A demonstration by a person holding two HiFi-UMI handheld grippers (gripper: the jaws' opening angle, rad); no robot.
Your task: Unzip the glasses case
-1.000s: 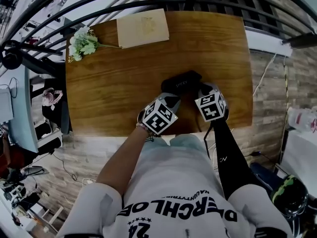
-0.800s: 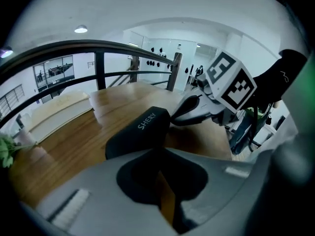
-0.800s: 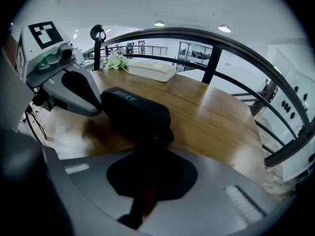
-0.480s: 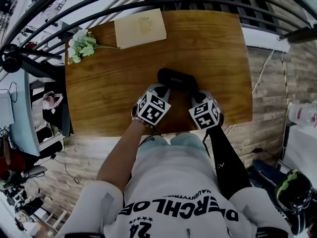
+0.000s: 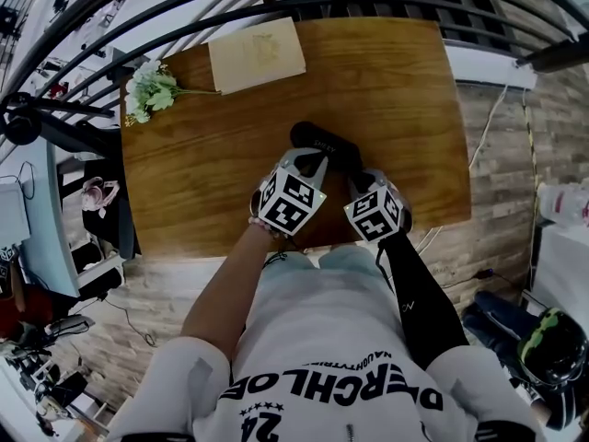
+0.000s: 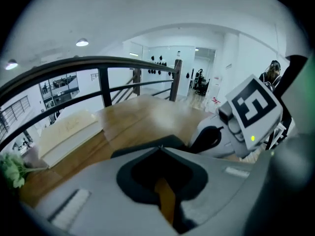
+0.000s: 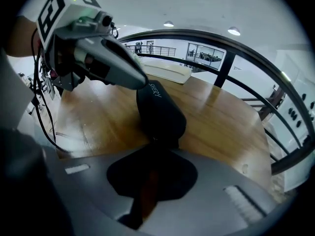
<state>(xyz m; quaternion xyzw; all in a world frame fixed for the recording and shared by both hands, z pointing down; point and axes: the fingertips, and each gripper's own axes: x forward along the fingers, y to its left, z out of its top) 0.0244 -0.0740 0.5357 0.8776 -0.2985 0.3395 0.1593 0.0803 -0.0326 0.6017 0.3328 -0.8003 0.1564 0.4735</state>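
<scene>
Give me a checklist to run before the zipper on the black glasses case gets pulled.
1. Glasses case lies on the table and looks zipped shut: ok.
2. Left gripper has its jaws together, with the tip at the case near its print: ok.
3. Right gripper has its jaws together at the case's near end: ok.
4. Zipper pull caught by either gripper: cannot tell.
5. Book and flowers lie well clear at the table's far side: ok.
</scene>
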